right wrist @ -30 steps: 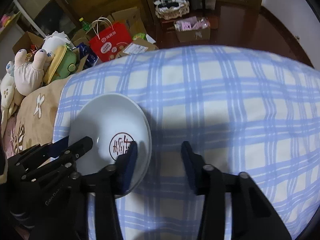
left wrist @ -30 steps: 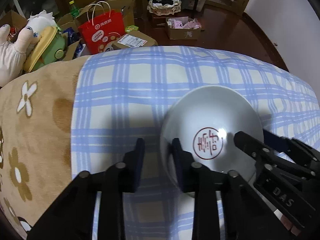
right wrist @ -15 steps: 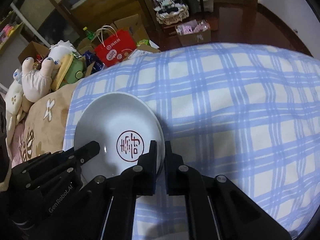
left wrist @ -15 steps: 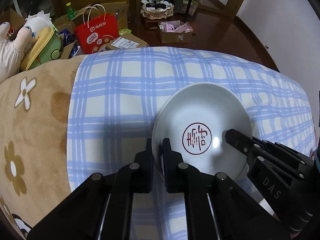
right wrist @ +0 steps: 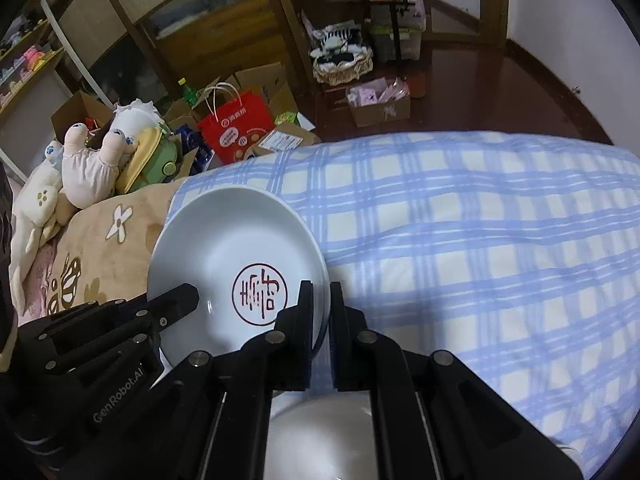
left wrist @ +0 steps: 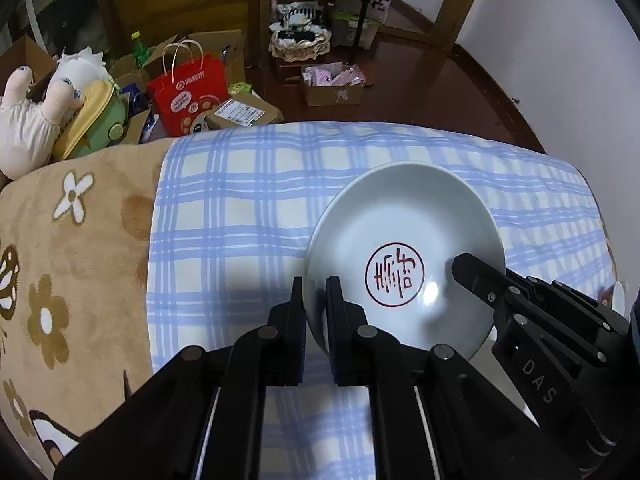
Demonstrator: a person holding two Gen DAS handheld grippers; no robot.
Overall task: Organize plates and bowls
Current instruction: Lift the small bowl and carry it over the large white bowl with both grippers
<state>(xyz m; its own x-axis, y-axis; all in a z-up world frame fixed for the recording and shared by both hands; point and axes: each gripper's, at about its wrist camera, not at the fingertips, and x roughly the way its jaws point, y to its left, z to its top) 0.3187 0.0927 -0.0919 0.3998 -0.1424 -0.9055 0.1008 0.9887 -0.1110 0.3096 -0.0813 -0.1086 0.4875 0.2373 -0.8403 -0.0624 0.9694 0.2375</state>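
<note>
A white plate [left wrist: 400,216] with a red round seal in its middle hangs above the blue plaid cloth [left wrist: 240,208], held from both sides. My left gripper [left wrist: 316,288] is shut on the plate's left rim, one finger above it and one below. In the right wrist view my right gripper [right wrist: 320,292] is shut on the right rim of the same plate [right wrist: 232,240]. Part of another white dish [right wrist: 320,432] shows low down between the right gripper's arms.
The plaid cloth lies beside a tan blanket with flowers [left wrist: 72,248]. Plush toys [right wrist: 92,168] sit at the far left. Beyond the far edge, a red paper bag [left wrist: 188,96], cardboard boxes [left wrist: 332,88] and a basket [right wrist: 344,60] stand on the dark floor.
Both grippers have gone from open to shut on opposite rims of the plate. The plate has since risen off the cloth, and more of the room beyond shows.
</note>
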